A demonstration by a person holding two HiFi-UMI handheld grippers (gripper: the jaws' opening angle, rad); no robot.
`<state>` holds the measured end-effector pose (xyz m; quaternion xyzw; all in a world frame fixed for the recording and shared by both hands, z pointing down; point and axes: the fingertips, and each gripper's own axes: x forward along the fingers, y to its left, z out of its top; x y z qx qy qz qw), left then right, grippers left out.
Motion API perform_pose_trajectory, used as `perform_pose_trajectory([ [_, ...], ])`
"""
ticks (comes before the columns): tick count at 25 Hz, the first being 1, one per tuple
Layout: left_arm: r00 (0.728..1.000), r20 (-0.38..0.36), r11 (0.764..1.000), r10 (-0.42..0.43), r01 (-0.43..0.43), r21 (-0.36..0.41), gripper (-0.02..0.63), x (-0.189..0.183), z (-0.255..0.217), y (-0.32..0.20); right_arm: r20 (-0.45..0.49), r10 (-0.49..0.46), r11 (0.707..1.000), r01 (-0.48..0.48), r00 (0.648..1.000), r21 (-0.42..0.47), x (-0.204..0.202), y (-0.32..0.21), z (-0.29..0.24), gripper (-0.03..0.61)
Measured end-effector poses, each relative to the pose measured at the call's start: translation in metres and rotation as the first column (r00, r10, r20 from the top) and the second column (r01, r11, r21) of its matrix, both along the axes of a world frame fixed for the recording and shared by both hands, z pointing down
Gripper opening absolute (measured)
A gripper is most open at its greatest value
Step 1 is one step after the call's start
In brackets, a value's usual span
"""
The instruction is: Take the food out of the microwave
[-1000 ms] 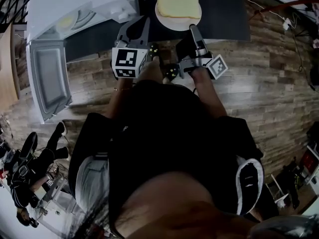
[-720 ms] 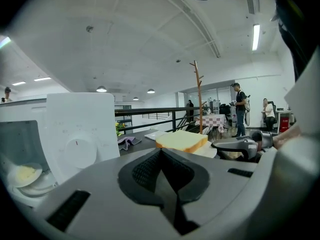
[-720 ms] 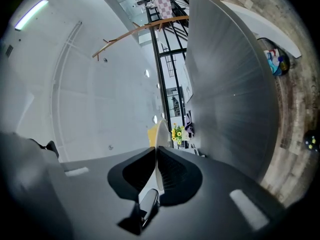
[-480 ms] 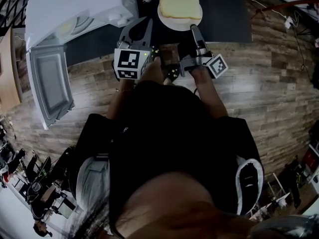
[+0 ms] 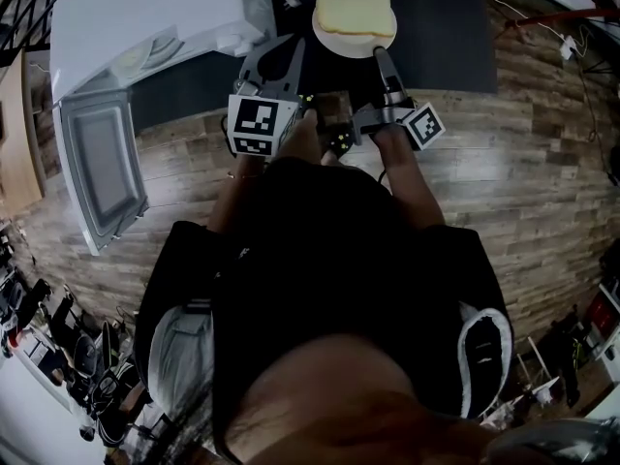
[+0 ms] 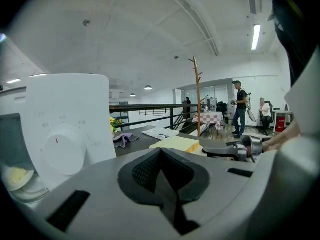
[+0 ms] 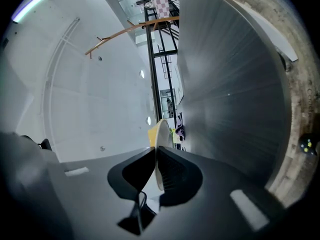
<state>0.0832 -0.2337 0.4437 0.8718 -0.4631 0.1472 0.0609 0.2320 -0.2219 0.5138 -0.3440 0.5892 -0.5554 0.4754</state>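
Observation:
A white plate [image 5: 334, 39] with a yellow slab of food [image 5: 355, 8] is over the dark table [image 5: 441, 37], to the right of the white microwave [image 5: 145, 17]. My right gripper [image 5: 377, 56] is shut on the plate's near rim. In the right gripper view the plate [image 7: 160, 156] shows edge-on between the pads of the right gripper [image 7: 156, 153]. My left gripper [image 5: 281, 54] hovers beside the microwave's front corner, shut and empty. The left gripper [image 6: 160, 153] shows closed pads, with the food [image 6: 175, 143] beyond. Whether the plate rests on the table I cannot tell.
The microwave door [image 5: 97, 168] hangs open to the left over the wooden floor [image 5: 542, 182]. The control panel with its dial [image 6: 62, 149] is close on the left. A purple cloth [image 6: 122, 138] and papers [image 6: 160, 133] lie on the table. People stand far off.
The plate in my right gripper has sunk a little towards the table. The left gripper has barely shifted.

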Motion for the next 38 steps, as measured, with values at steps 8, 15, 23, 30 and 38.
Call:
perform_pose_trajectory([
  [8, 1.0, 0.008, 1.0, 0.014, -0.014, -0.018, 0.006, -0.002, 0.007, -0.004, -0.014, -0.002, 1.0, 0.002, 1.0, -0.03, -0.006, -0.011, 0.01, 0.014],
  [15, 0.999, 0.005, 0.999, 0.033, -0.033, -0.027, 0.006, 0.005, 0.011, -0.009, -0.027, 0.001, 0.998, -0.003, 1.0, -0.061, -0.003, -0.019, 0.019, 0.014],
  [23, 0.999, 0.005, 0.999, 0.038, -0.038, -0.038, 0.006, 0.006, 0.013, -0.012, -0.041, 0.0, 0.995, -0.004, 0.999, -0.097, -0.003, -0.024, 0.027, 0.015],
  [30, 0.997, 0.048, 0.998, 0.062, -0.061, -0.022, 0.006, 0.01, 0.013, -0.014, -0.062, -0.013, 0.993, 0.006, 0.998, -0.118, -0.006, -0.03, 0.03, 0.018],
  [38, 0.998, 0.011, 0.997, 0.067, -0.066, -0.042, 0.006, 0.011, 0.017, -0.016, -0.075, -0.016, 0.987, 0.004, 0.997, -0.16, -0.008, -0.033, 0.039, 0.02],
])
